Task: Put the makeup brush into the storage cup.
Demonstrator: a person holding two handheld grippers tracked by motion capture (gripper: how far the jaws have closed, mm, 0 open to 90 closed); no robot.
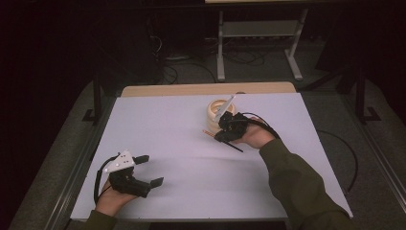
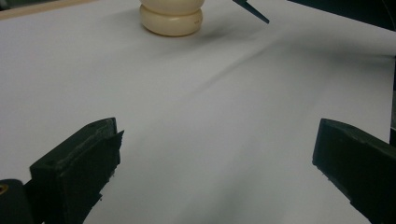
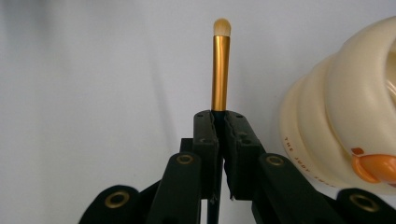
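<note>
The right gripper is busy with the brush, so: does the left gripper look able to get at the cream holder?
Probably yes: the left gripper is open, and bare white table lies between it and the cream holder.

The left hand-held gripper (image 2: 212, 163) has its two black jaws spread wide apart, one at the lower left and one at the lower right, with nothing between them but the white table (image 2: 201, 107). Far off at the top sits a cream ribbed container (image 2: 171, 18), cut off by the frame. A dark pointed tip (image 2: 254, 11) pokes in just right of it.
</note>
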